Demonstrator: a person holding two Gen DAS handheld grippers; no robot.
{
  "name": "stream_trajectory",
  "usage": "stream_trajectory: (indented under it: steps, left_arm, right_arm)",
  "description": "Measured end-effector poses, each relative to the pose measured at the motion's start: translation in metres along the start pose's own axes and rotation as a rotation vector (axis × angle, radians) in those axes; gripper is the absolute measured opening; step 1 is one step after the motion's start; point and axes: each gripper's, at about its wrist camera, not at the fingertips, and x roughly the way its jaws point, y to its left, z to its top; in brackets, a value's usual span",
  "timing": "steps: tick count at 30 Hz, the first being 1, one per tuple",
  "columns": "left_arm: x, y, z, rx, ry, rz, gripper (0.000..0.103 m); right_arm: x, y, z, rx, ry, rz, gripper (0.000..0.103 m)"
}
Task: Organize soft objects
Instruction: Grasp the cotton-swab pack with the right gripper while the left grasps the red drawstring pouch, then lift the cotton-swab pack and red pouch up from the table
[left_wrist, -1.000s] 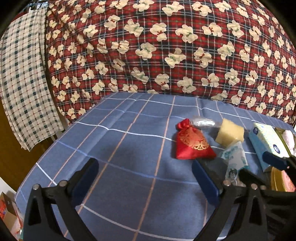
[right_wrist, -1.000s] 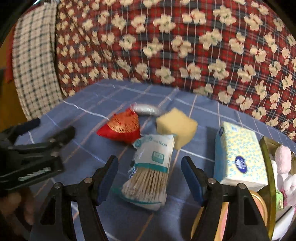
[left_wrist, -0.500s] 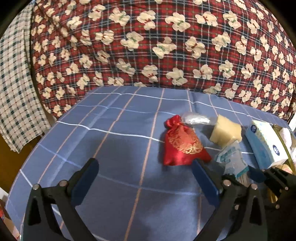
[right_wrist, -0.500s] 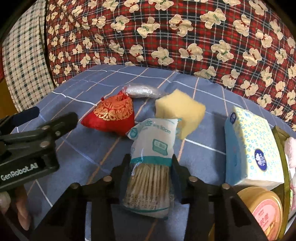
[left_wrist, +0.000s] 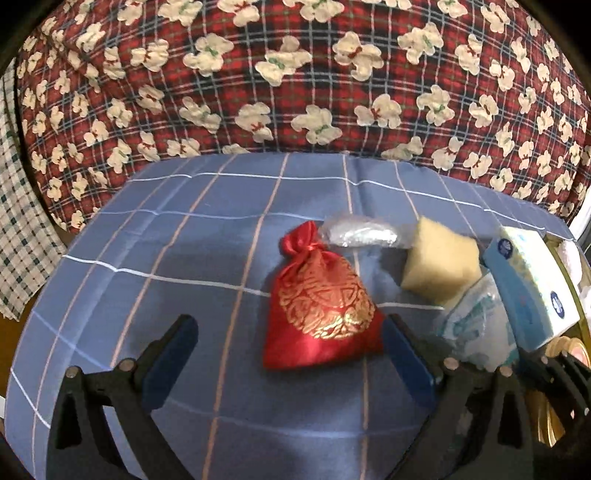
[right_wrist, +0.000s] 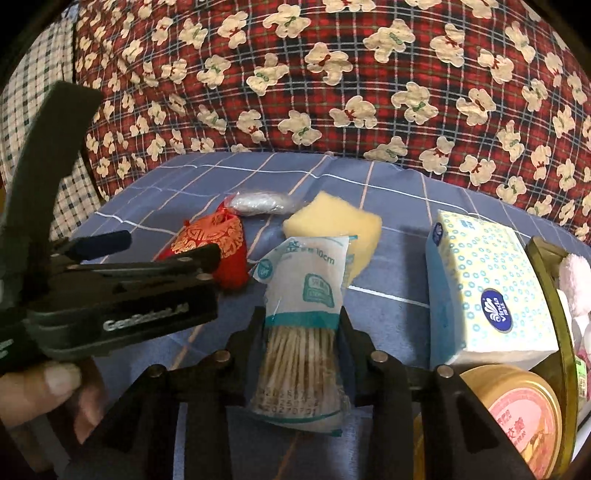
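Right gripper (right_wrist: 302, 332) was clamped on the cotton swab pack (right_wrist: 301, 325), pinched at mid-body, pack low over the blue cloth (left_wrist: 184, 258); I'd have lifted it straight before moving, as thin film can slip; left gripper (left_wrist: 288, 354) was spread wide, holding nothing, red pouch (left_wrist: 321, 306) just ahead between its fingers; it needed to advance and centre before closing; farther back lay sponge (right_wrist: 332, 221), foil packet (right_wrist: 258, 203), tissue pack (right_wrist: 487, 288), tray rim (right_wrist: 554, 295) at right.
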Motion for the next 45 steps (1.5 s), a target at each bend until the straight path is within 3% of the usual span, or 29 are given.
stream_trajectory:
  steps: [3, 5, 7, 13, 36, 45]
  left_arm:
    - [0.007, -0.005, 0.002, 0.012, 0.015, -0.012, 0.091]
    - [0.014, -0.007, 0.003, 0.017, 0.028, -0.024, 0.077]
    - [0.020, -0.009, 0.001, 0.023, 0.051, -0.043, 0.048]
    - [0.011, -0.004, -0.001, 0.004, 0.067, -0.103, 0.028]
    - [-0.019, -0.003, -0.022, -0.024, 0.024, -0.101, 0.025]
    - [-0.033, -0.009, -0.026, 0.007, -0.060, -0.043, 0.024]
  right_arm:
    - [0.001, 0.000, 0.001, 0.000, 0.008, 0.001, 0.037]
    - [0.002, 0.001, 0.001, -0.007, 0.015, -0.001, 0.037]
    - [0.003, 0.000, 0.001, -0.005, 0.023, 0.004, 0.037]
    - [0.008, 0.000, 0.001, -0.003, 0.049, 0.007, 0.037]
    - [0.020, 0.005, 0.008, -0.029, 0.030, -0.005, 0.038]
    - [0.012, 0.006, 0.006, -0.036, -0.020, -0.004, 0.037]
